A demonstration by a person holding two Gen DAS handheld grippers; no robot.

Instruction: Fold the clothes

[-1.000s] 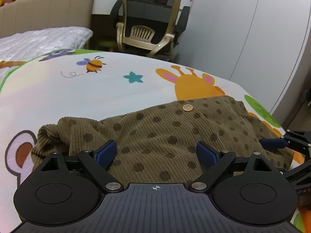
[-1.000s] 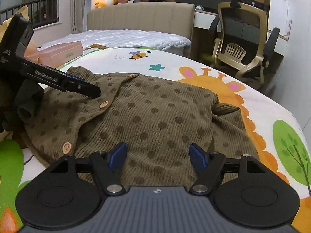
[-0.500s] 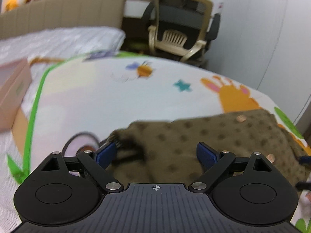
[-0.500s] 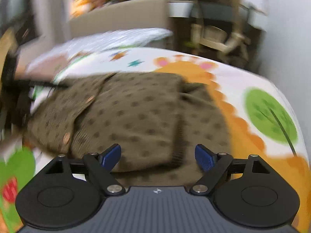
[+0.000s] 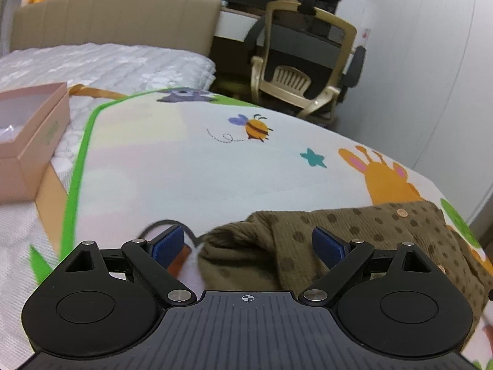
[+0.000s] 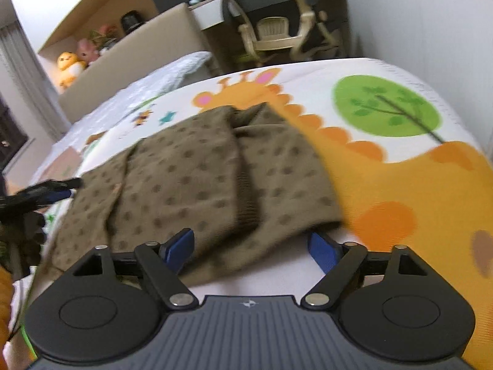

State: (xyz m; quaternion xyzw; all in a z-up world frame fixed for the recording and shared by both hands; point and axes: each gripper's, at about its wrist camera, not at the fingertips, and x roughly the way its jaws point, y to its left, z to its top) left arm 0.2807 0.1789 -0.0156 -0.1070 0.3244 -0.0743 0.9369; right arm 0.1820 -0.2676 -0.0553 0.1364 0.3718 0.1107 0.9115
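An olive-brown knitted cardigan with dark dots and wooden buttons (image 5: 339, 234) lies on a cartoon-print play mat (image 5: 191, 160). In the left wrist view its bunched left end sits between the open blue fingers of my left gripper (image 5: 248, 245). In the right wrist view the cardigan (image 6: 191, 178) spreads across the mat, its lower right corner between the open fingers of my right gripper (image 6: 252, 248). The left gripper also shows at the left edge of the right wrist view (image 6: 46, 192). Neither gripper holds cloth.
A pink box (image 5: 27, 135) stands at the mat's left edge on the white quilted bed (image 5: 107, 61). A gold-framed office chair (image 5: 305, 61) stands beyond the mat, beside a white wall (image 5: 431, 61). The mat shows a giraffe (image 6: 400, 185) and a green tree (image 6: 385, 106).
Both grippers have swung outward: the left to the cardigan's left end, the right to its right lower corner. Both stayed open. The cardigan has not visibly moved.
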